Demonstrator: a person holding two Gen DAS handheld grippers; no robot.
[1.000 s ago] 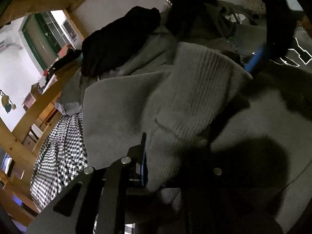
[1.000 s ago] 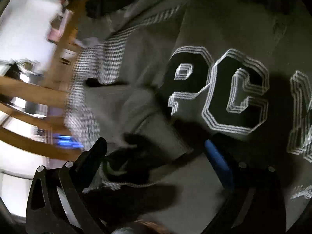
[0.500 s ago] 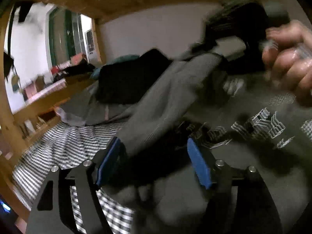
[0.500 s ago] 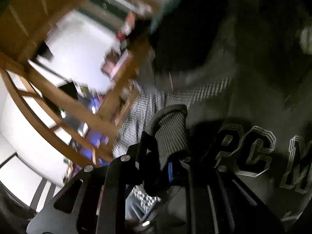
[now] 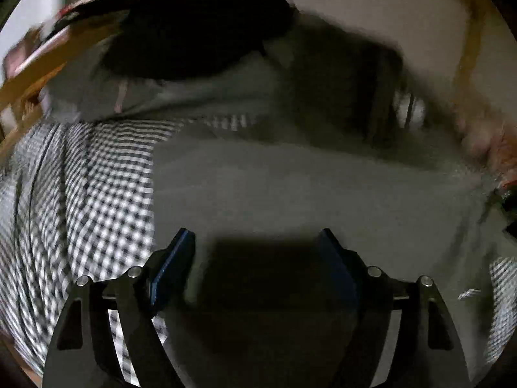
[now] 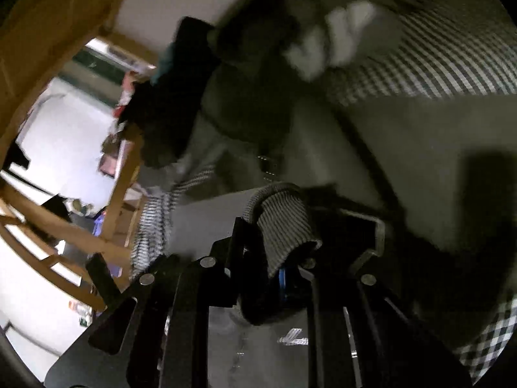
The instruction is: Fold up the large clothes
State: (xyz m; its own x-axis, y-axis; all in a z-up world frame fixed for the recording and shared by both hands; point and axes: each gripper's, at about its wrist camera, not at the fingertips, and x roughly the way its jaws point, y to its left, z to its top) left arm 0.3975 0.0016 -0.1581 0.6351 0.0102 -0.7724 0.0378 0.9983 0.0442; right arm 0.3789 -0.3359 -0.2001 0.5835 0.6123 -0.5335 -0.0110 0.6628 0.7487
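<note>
A large grey sweatshirt (image 5: 307, 190) lies spread on a black-and-white checked bed sheet (image 5: 97, 194). My left gripper (image 5: 258, 252) is open and empty just above the sweatshirt's flat body; its blue pads (image 5: 174, 262) stand wide apart. My right gripper (image 6: 274, 258) is shut on the sweatshirt's ribbed grey cuff (image 6: 284, 223) and holds the sleeve over the sweatshirt's body (image 6: 404, 135). A hand, blurred, shows at the right edge of the left wrist view (image 5: 484, 142).
A pile of black and grey clothes (image 5: 200, 32) lies at the far end of the bed, also in the right wrist view (image 6: 171, 103). A wooden bed rail (image 5: 38, 64) runs along the left; its wooden frame (image 6: 122, 174) shows in the right wrist view.
My left gripper let go of the ribbed cuff, opened and moved over the flat body. My right gripper closed on the cuff and carries the sleeve across the sweatshirt.
</note>
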